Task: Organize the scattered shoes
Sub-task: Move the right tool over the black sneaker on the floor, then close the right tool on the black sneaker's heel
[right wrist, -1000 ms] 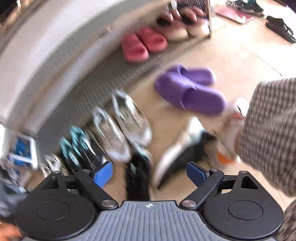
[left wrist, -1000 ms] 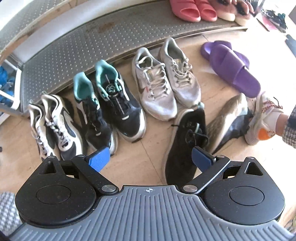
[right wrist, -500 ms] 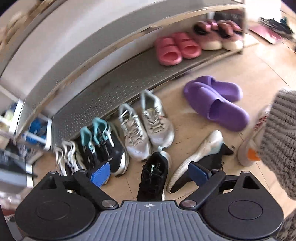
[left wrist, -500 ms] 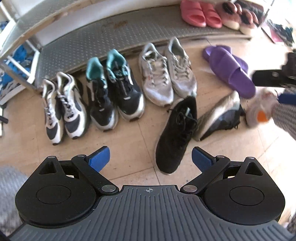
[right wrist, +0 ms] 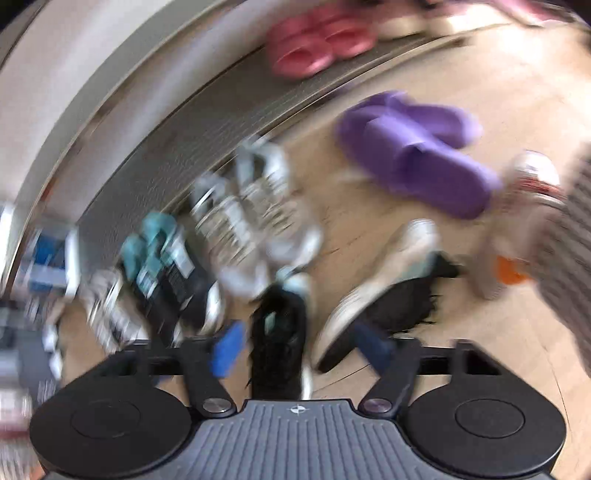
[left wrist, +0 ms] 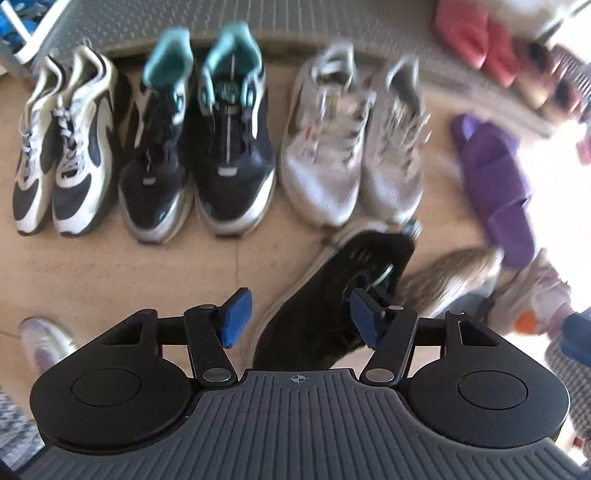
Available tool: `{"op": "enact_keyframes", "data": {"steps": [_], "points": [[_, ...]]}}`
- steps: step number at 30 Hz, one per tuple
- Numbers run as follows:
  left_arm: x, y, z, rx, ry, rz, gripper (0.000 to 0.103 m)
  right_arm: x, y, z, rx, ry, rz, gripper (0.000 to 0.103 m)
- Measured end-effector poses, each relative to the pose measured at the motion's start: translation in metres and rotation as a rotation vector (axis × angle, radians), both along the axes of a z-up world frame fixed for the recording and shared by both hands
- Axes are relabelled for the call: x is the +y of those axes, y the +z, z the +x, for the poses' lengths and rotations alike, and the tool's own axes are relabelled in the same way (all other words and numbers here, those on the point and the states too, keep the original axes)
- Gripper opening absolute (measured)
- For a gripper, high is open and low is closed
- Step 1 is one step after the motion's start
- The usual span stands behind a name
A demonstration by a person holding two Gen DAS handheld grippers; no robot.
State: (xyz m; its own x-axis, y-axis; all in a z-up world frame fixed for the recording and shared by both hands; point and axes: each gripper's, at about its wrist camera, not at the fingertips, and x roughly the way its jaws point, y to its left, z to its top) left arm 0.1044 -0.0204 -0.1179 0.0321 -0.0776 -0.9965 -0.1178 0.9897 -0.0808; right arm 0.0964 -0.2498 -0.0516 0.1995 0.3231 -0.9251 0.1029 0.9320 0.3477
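A black sneaker (left wrist: 325, 295) lies slanted on the tan floor, heel toward the row of shoes. My left gripper (left wrist: 300, 319) points straight down over it, jaws closing, with the shoe between the blue pads (left wrist: 236, 317) and neither pad pressing on it. Beside it, a second dark shoe (left wrist: 450, 280) lies tipped on its side, its pale sole showing. The right wrist view is blurred: my right gripper (right wrist: 300, 347) hangs low with jaws closing. The black sneaker (right wrist: 277, 343) shows between its fingers, and the tipped shoe (right wrist: 369, 288) is at its right pad.
Three pairs stand in a row before the metal rack (left wrist: 110, 22): white-navy (left wrist: 62, 147), black-teal (left wrist: 199, 147) and grey (left wrist: 351, 147). Purple slippers (right wrist: 413, 155) lie to the right. Pink slippers (right wrist: 314, 44) sit on the rack. A person's foot in a white-orange shoe (right wrist: 517, 240) stands close by.
Both grippers have dropped nearer the floor and their jaws have narrowed. The left one now straddles the black sneaker. The right view has gone blurred with motion.
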Motion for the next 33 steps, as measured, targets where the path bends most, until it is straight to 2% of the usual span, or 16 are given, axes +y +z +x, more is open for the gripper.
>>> {"op": "enact_keyframes", "data": {"steps": [1, 3, 5, 7, 9, 12, 15, 18, 19, 20, 22, 25, 28, 31, 33], "points": [[0.001, 0.006, 0.002, 0.007, -0.047, 0.036, 0.085, 0.014, -0.006, 0.004, -0.017, 0.083, -0.002, 0.043], [0.006, 0.021, 0.005, 0.006, -0.135, 0.121, 0.092, 0.042, -0.022, 0.013, -0.045, 0.224, -0.009, 0.041], [0.020, 0.038, 0.001, -0.041, -0.185, 0.202, 0.096, 0.060, -0.041, 0.023, -0.020, 0.277, -0.001, 0.037], [0.031, 0.043, -0.002, -0.070, -0.197, 0.238, 0.099, 0.080, -0.070, 0.042, 0.038, 0.294, 0.004, 0.036], [0.050, 0.034, -0.008, -0.075, -0.221, 0.251, 0.099, 0.097, -0.092, 0.056, 0.070, 0.322, -0.043, 0.034], [0.052, 0.006, -0.012, 0.014, -0.315, 0.263, 0.093, 0.126, -0.123, 0.066, 0.130, 0.392, -0.167, 0.027], [0.042, -0.006, -0.017, 0.032, -0.431, 0.247, 0.094, 0.140, -0.134, 0.069, 0.144, 0.432, -0.241, 0.027], [0.040, -0.006, -0.018, 0.022, -0.441, 0.239, 0.095, 0.153, -0.143, 0.072, 0.137, 0.458, -0.301, 0.027], [0.040, -0.004, -0.018, 0.014, -0.439, 0.230, 0.095, 0.156, -0.146, 0.072, 0.134, 0.464, -0.315, 0.020], [0.041, -0.001, -0.017, 0.006, -0.437, 0.221, 0.095, 0.159, -0.147, 0.072, 0.130, 0.476, -0.335, 0.009], [0.040, 0.003, -0.015, -0.016, -0.433, 0.213, 0.096, 0.162, -0.141, 0.072, 0.107, 0.492, -0.372, 0.001], [0.037, 0.010, -0.011, -0.041, -0.433, 0.206, 0.096, 0.159, -0.127, 0.073, 0.089, 0.481, -0.375, 0.000], [0.033, 0.013, -0.008, -0.049, -0.435, 0.201, 0.096, 0.138, -0.105, 0.080, 0.083, 0.414, -0.364, 0.000], [0.033, 0.012, -0.008, -0.045, -0.438, 0.201, 0.096, 0.119, -0.102, 0.088, 0.125, 0.372, -0.406, 0.000], [0.034, 0.012, -0.010, -0.045, -0.439, 0.200, 0.096, 0.105, -0.105, 0.089, 0.151, 0.325, -0.376, 0.000]]}}
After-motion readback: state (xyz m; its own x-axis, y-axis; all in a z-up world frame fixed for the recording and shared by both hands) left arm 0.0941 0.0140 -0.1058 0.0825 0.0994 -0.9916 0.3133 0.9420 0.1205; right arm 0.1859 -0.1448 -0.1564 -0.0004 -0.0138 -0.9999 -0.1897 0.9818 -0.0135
